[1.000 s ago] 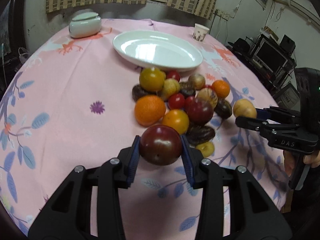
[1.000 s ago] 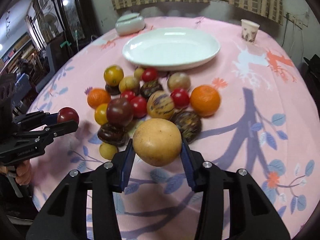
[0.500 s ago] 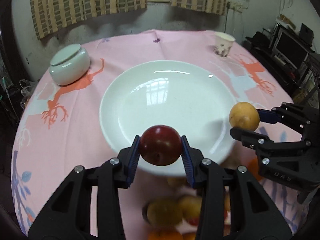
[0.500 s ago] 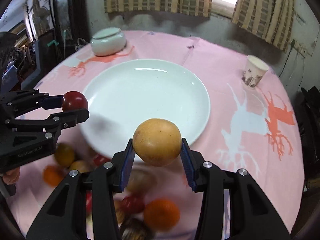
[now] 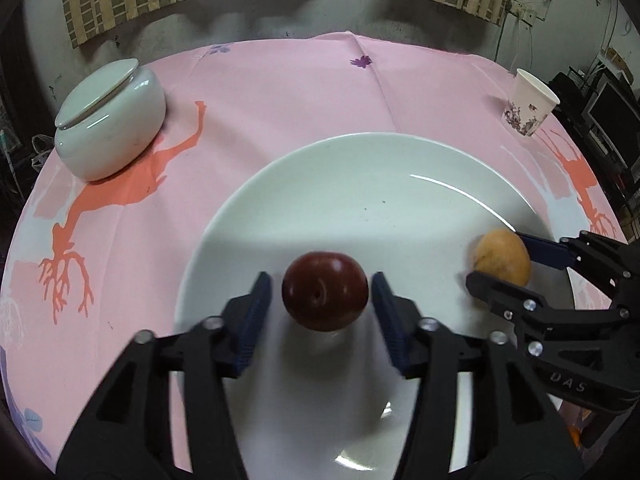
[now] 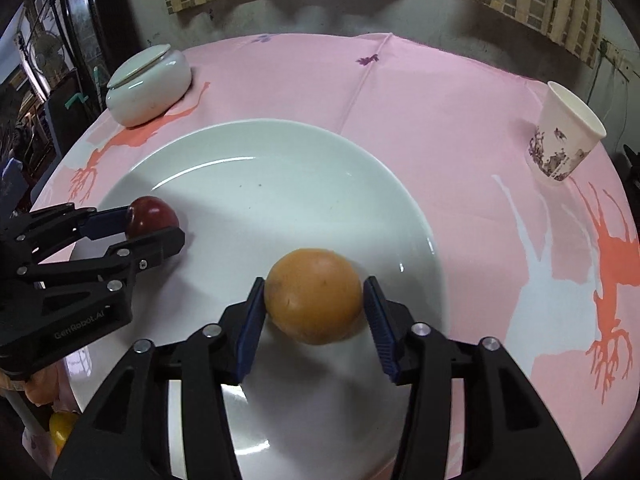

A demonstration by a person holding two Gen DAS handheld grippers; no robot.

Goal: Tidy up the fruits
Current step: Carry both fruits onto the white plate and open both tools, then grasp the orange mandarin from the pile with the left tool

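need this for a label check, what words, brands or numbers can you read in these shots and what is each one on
"GenRobot.AI": on the black body of the left gripper, seen from the right wrist view.
"UAS" or "DAS", first letter unclear: on the black body of the right gripper, seen from the left wrist view.
Paper cup: a dark printed pattern only, no readable words.
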